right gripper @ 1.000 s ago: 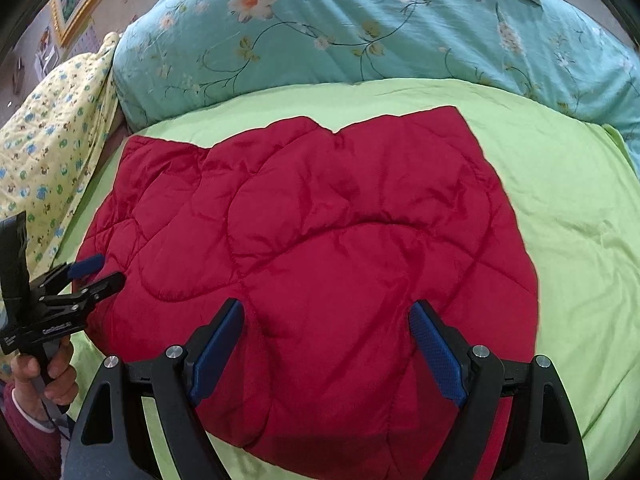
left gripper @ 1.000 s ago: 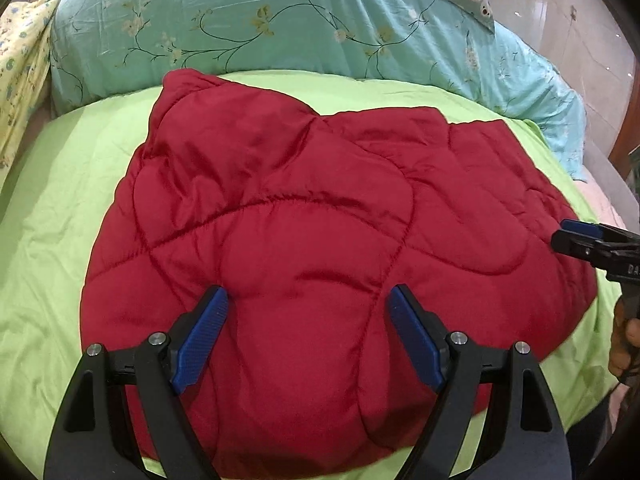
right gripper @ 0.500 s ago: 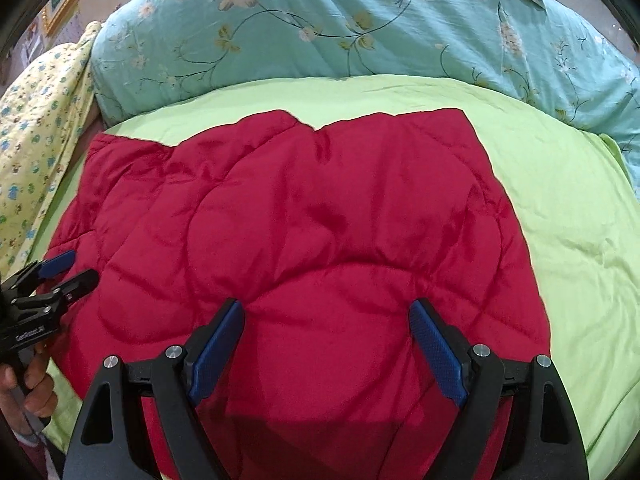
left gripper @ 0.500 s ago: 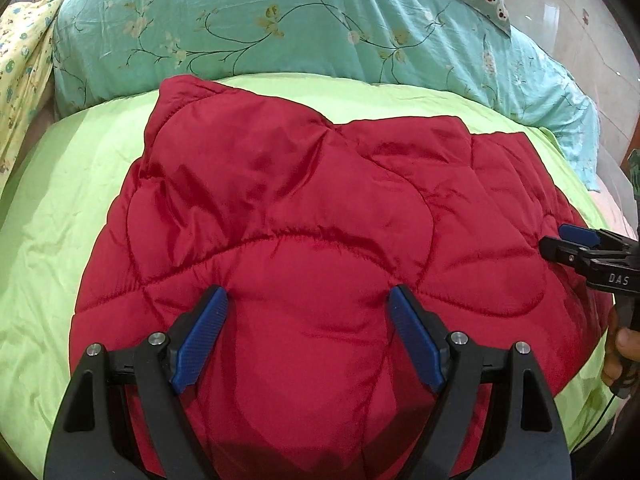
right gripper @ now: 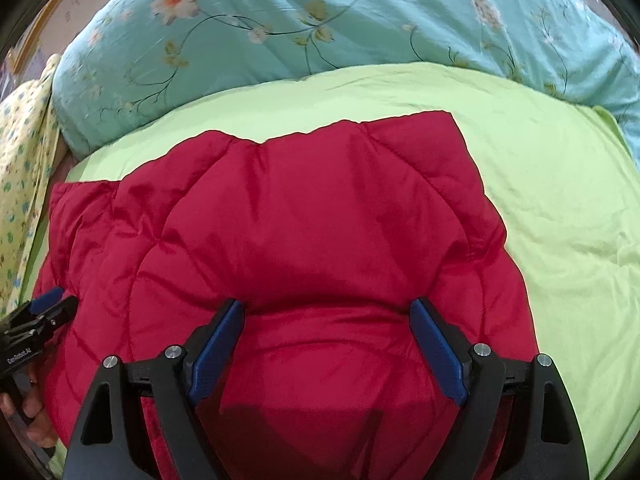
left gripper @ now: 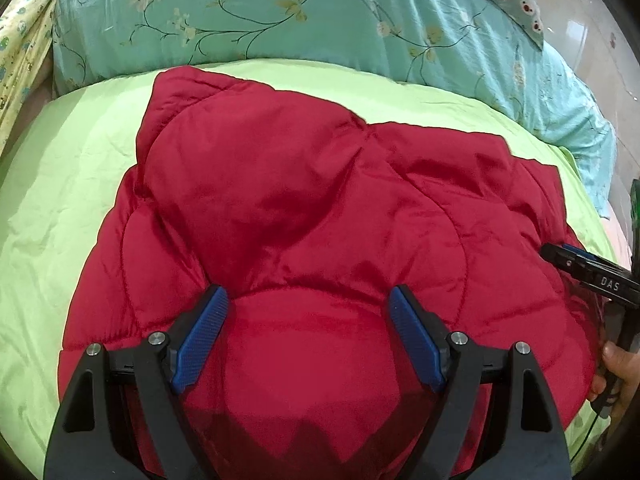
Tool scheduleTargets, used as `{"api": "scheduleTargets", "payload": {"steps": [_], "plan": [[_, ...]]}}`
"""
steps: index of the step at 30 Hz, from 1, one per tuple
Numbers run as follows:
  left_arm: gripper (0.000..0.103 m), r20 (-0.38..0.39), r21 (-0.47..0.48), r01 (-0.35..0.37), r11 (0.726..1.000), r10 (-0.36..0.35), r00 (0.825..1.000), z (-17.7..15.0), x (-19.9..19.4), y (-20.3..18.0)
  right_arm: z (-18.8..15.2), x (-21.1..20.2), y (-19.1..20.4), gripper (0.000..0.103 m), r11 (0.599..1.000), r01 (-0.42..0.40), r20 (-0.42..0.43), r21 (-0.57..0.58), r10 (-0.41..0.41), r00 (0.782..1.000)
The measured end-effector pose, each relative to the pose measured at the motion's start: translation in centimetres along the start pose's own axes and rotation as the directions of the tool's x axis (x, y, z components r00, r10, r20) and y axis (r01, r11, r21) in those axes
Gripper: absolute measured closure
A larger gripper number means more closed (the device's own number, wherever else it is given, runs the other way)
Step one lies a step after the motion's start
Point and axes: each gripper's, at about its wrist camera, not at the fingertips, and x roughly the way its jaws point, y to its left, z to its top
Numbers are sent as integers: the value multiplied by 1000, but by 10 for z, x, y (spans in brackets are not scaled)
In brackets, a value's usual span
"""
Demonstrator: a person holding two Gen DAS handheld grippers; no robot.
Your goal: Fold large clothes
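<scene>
A red quilted padded garment [left gripper: 304, 216] lies spread on a lime green bedsheet [left gripper: 60, 184]; it also shows in the right wrist view [right gripper: 304, 224]. My left gripper [left gripper: 308, 320] is open, its blue pads pressing down on the garment's near part, a puffed fold bulging between them. My right gripper [right gripper: 326, 332] is open the same way over the garment's near right part. Each gripper shows in the other's view: the right one [left gripper: 560, 256] at the garment's right edge, the left one [right gripper: 56, 304] at its left edge.
A teal floral duvet [left gripper: 320, 20] lies piled along the far side of the bed. A yellow patterned cloth [right gripper: 20, 184] lies at the left. Bare green sheet [right gripper: 560, 200] extends to the right of the garment. A tiled floor [left gripper: 592, 40] shows far right.
Both grippers have moved forward and down onto the garment, which now fills more of each view. Both stay open. The fabric bulges between the fingers now.
</scene>
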Motion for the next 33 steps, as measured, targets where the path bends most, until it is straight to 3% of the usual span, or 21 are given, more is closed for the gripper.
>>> {"api": "scheduleTargets", "payload": {"steps": [14, 21, 26, 33], "plan": [[19, -19, -18, -14, 1000, 13, 1000, -1, 20, -1, 7, 18, -14, 14, 998, -24, -10, 51, 25, 1000], [19, 4, -65, 48, 997, -48, 999, 2, -13, 7, 11, 22, -19, 13, 997, -39, -23, 65, 41, 999], [19, -16, -58, -47, 997, 46, 999, 3, -4, 18, 13, 23, -21, 13, 996, -47, -26, 73, 49, 998], [19, -55, -28, -125, 992, 124, 991, 9, 21, 10, 15, 11, -21, 14, 995, -49, -24, 84, 51, 998]]}}
